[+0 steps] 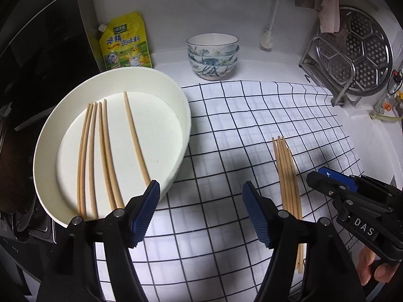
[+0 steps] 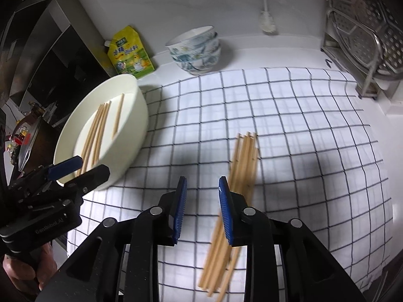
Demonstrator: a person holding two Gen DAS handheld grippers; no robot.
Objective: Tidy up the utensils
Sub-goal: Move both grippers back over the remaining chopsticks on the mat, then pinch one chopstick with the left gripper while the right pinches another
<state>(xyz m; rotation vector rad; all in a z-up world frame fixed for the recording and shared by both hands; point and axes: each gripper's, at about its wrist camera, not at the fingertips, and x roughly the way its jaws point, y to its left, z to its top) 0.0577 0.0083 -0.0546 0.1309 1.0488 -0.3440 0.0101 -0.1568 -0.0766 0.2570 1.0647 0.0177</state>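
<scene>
Sorting chopsticks: a checked cloth (image 1: 252,130) covers the table as a clean staging area. The tray (image 1: 45,136) at its left edge collects six sticks (image 1: 105,151); the loose bundle (image 2: 241,166) awaits on the cloth. Left tongs (image 1: 201,214) gape wide, empty; right tongs (image 2: 201,209), narrowly parted, hold nothing beside the bundle.

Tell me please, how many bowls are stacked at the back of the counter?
3 patterned bowls, nested in one stack beside the yellow pouch, behind the checked cloth. A fourth bowl hidden inside the stack cannot be ruled out.
</scene>
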